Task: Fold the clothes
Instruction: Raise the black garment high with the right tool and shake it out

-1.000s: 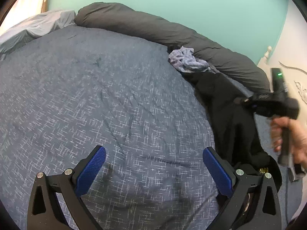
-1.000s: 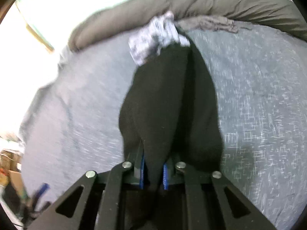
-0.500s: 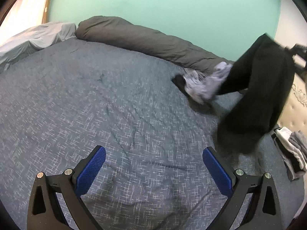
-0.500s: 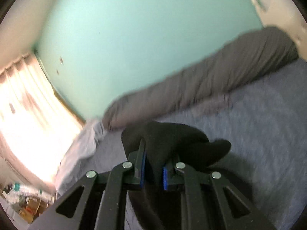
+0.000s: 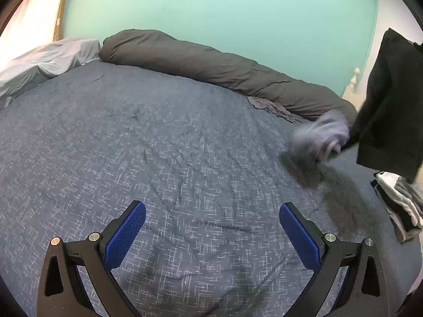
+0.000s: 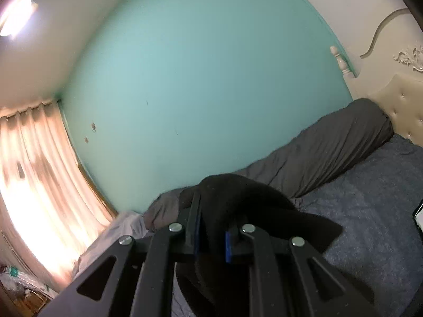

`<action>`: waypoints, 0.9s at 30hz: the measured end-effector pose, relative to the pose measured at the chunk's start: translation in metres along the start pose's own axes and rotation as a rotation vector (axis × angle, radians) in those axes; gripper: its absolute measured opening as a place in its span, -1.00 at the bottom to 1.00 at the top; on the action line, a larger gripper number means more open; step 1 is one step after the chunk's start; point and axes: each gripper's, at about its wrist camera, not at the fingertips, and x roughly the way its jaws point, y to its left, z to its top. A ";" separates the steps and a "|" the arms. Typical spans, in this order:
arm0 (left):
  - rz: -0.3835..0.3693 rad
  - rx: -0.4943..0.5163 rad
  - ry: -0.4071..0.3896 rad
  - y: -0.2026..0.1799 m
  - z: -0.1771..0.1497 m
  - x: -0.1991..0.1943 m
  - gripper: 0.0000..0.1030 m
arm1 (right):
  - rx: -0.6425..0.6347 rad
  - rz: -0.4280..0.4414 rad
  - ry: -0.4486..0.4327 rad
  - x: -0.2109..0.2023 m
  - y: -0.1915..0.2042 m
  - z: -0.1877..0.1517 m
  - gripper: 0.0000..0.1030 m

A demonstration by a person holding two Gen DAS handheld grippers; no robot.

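My right gripper (image 6: 212, 233) is shut on a black garment (image 6: 238, 203) and holds it high above the bed; the cloth hangs at the right edge of the left wrist view (image 5: 388, 100). A light grey-blue garment (image 5: 321, 136), blurred, is just above or on the bed below the black cloth. My left gripper (image 5: 211, 227) is open and empty, low over the blue speckled bedspread (image 5: 132, 145).
A rolled dark grey duvet (image 5: 211, 66) lies along the far side against the teal wall. A light grey pillow (image 5: 45, 63) is at the far left. A stack of folded clothes (image 5: 399, 203) sits at the bed's right edge. A padded headboard (image 6: 399, 105) stands at the right.
My right gripper lifted the black garment off the bed and raised it high. The grey-blue garment was dragged along and dropped free. The left gripper stayed open and low.
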 end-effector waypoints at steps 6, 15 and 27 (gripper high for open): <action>-0.006 0.017 -0.004 -0.005 0.000 -0.003 1.00 | -0.010 -0.067 0.131 0.018 -0.010 -0.041 -0.76; 0.007 0.028 0.000 0.001 0.000 -0.010 1.00 | -0.035 -0.076 0.297 0.021 -0.010 -0.133 -0.75; 0.017 0.039 -0.025 0.006 -0.001 -0.037 1.00 | -0.021 0.079 0.260 -0.019 0.065 -0.112 -0.75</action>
